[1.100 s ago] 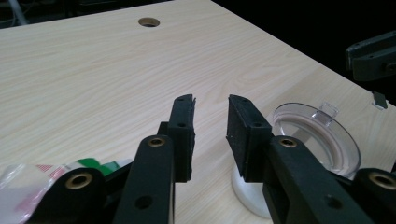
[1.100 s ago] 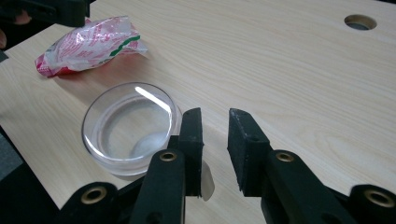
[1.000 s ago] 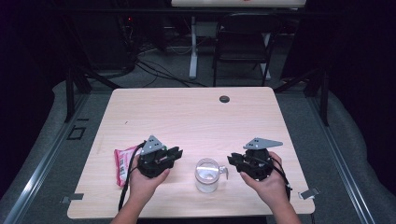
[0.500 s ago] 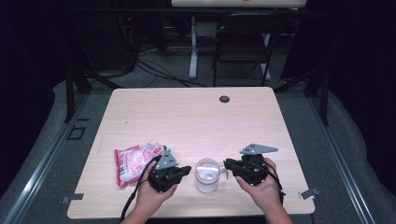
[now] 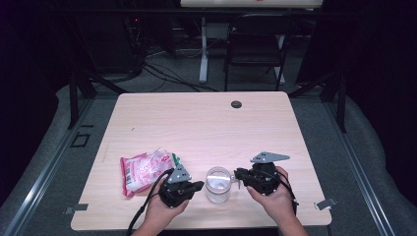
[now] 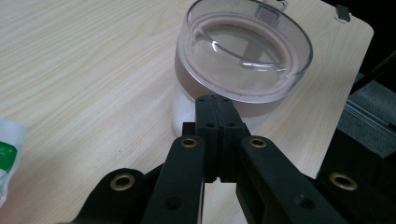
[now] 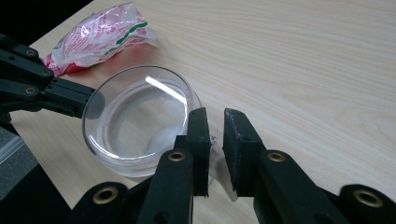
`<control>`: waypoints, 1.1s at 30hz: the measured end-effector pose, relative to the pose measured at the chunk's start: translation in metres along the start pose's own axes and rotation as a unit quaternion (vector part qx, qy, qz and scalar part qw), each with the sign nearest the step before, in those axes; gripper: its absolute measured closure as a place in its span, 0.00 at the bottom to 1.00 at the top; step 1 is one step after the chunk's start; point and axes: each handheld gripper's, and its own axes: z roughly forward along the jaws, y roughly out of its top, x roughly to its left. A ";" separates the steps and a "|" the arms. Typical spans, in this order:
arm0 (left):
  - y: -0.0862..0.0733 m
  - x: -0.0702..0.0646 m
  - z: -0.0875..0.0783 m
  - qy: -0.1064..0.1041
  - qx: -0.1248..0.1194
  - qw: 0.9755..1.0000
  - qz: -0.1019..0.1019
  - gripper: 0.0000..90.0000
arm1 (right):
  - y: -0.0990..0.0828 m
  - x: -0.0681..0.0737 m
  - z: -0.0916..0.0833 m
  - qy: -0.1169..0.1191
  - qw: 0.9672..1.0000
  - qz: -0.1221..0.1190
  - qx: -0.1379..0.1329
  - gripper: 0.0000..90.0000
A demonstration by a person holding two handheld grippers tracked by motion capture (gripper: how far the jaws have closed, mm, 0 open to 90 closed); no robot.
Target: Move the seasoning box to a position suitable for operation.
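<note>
Your desk (image 5: 206, 123) carries a pink-and-white snack bag (image 5: 145, 169) lying flat just behind and outward of your left tool (image 5: 196, 186). Between your two tools stands a clear glass jar (image 5: 218, 184), upright, with a transparent lid on top. Your left tool is clenched with nothing between its jaws, the tips just beside the jar's wall under the lid rim. Your right tool (image 7: 215, 135) has its jaws parted by a narrow gap at the jar's far side, astride a small clear tab; whether the pads press on it you cannot tell.
</note>
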 end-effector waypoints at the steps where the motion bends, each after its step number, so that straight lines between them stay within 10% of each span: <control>1: 0.000 0.000 0.000 0.000 0.000 1.000 0.000 1.00 | 0.000 0.000 0.000 0.000 1.000 0.000 0.000 0.89; 33: 0.006 -0.005 -0.008 -0.012 -0.024 1.000 -0.001 1.00 | -0.002 -0.001 0.000 0.005 1.000 0.000 -0.001 0.87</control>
